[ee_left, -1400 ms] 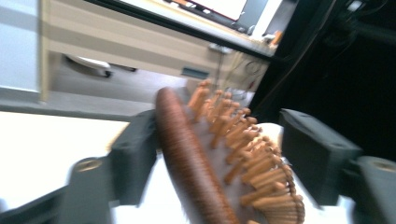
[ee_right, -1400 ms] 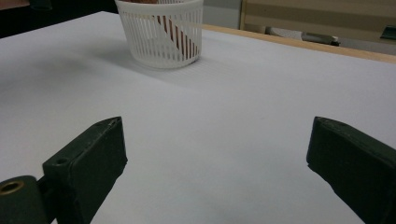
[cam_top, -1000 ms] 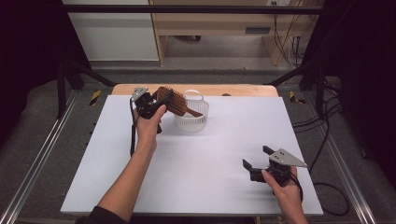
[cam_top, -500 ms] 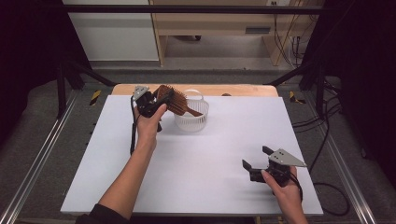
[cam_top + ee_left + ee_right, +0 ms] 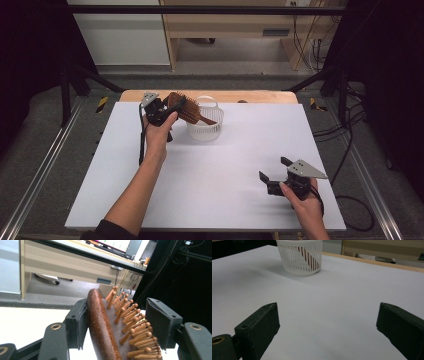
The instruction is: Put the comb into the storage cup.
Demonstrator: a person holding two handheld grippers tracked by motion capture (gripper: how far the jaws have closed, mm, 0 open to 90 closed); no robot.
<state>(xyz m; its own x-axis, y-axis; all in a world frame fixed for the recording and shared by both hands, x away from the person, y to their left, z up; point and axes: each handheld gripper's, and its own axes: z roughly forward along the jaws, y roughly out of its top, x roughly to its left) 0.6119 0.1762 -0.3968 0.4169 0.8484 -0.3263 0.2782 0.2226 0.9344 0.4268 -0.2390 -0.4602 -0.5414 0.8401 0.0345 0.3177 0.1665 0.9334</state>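
Saw almost nothing change over the last second. At most, drew the left claw a trace toward the near-left of the tabletop, carrying the wooden hairbrush along with it. Tilted the brush no differently that could be told, and moved its handle tip inside the white basket by no visible amount. Edged the right claw perhaps a hair toward the far side. Could not tell either shift for sure at the small size of the earlier pictures.
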